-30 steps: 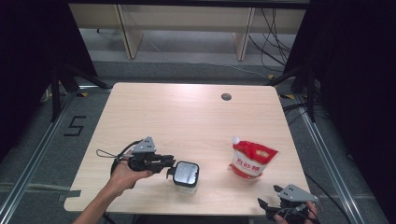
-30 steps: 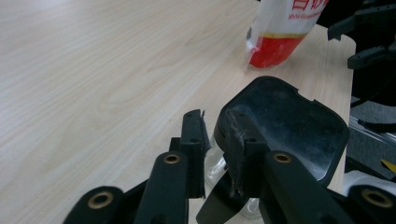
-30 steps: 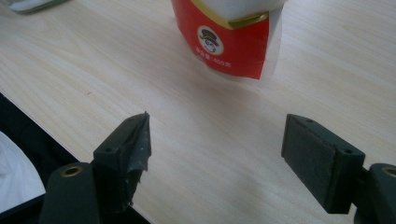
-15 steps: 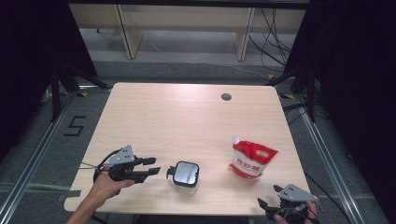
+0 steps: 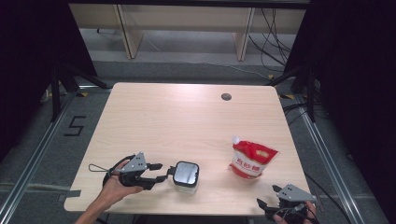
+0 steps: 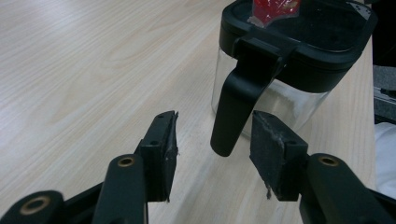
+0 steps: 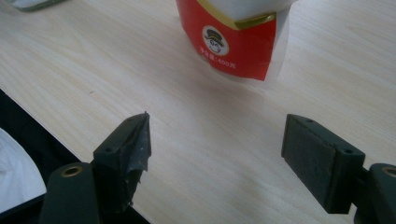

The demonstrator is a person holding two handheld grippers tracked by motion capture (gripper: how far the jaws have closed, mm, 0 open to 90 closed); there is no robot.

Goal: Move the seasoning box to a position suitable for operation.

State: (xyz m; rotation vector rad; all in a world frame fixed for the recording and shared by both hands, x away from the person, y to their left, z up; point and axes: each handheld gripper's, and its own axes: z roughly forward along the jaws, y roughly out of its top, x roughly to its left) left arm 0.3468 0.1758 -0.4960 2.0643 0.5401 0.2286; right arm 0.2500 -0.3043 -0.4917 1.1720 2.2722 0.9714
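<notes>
The left tool is seen with its jaws parted, just opened wider; the black handle of the glass jar hangs between the pads, untouched. The jar is set at the surface's near edge. Farther right, the right tool is held open before the red pouch

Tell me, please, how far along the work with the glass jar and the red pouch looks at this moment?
Early. The glass jar stands upright, its black lid shut. The left gripper is in hand: its jaws have just been opening and flank the lid's clasp handle without pressing it. The red pouch stands untouched; the right gripper waits open near it. Any filling looks still ahead.
</notes>
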